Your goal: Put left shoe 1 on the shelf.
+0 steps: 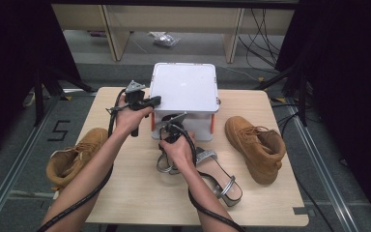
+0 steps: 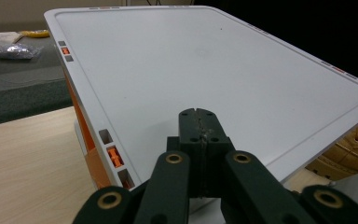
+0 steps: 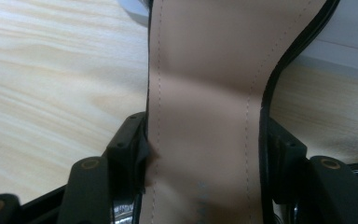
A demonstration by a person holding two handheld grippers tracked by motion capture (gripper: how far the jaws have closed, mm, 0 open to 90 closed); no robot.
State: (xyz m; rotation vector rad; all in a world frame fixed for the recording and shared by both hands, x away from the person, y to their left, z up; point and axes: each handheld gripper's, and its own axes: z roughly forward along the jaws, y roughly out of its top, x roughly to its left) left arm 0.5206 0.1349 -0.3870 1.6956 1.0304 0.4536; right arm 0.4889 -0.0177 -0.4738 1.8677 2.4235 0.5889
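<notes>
A white lidded box with orange latches stands at the table's far middle. My left gripper hovers at the lid's near left corner, jaws shut with nothing between them; in the left gripper view its tips sit just above the white lid. My right gripper is in front of the box, closed across a sandal with silver straps. In the right gripper view both jaws press the edges of the sandal's tan insole, which runs ahead toward the box.
A second silver-strapped sandal lies on the wooden table right of my right forearm. One tan boot sits at the table's left edge, another at the right. Cables trail from both grippers.
</notes>
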